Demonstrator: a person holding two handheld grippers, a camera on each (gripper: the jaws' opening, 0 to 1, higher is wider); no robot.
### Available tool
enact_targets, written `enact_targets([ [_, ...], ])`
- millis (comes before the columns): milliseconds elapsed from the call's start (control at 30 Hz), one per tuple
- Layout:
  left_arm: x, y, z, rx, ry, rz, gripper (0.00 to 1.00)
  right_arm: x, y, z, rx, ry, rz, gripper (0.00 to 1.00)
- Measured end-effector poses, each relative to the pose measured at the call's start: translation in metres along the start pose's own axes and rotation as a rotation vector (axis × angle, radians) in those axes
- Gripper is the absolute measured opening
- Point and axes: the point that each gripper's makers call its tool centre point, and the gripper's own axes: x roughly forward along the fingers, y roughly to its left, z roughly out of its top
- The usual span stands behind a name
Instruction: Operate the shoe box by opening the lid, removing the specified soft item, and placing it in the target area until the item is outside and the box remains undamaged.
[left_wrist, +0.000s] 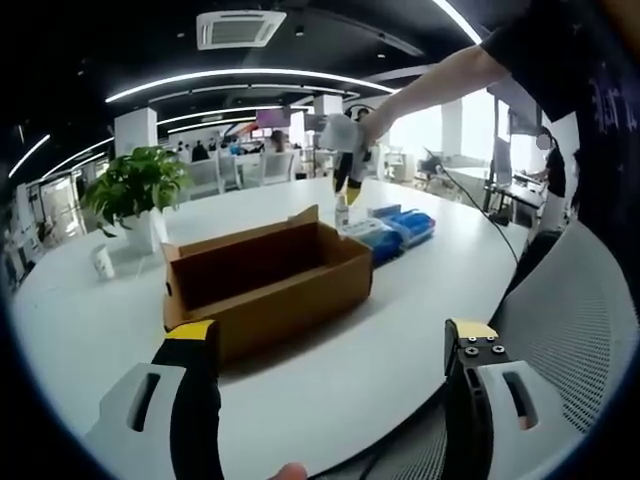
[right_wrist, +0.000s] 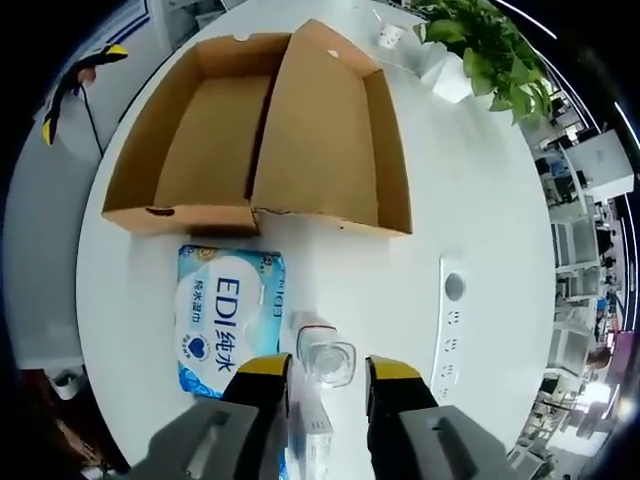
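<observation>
One open shoe box (right_wrist: 270, 130) lies on the white worktop (right_wrist: 480, 200), one EDI wipes pack (right_wrist: 228, 318) just beside it; left fingers (left_wrist: 196, 350) wide open and empty, right fingers (right_wrist: 265, 372) apart around a clear cup (right_wrist: 326, 362).

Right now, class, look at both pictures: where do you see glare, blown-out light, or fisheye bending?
Left gripper view: the windows behind the right gripper are blown out white, ceiling strip lights curve, and the white table bows. Right gripper view: even light, with soft shadow under the open shoe box and slight sheen on the wet wipes pack.
</observation>
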Motion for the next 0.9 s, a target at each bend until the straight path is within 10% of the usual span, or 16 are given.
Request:
enact_targets([
  [900, 0.000, 0.022, -0.006, -0.063, 0.045, 0.081, 0.95, -0.021, -0.007, 0.014, 0.127, -0.099, -0.027, 0.49],
])
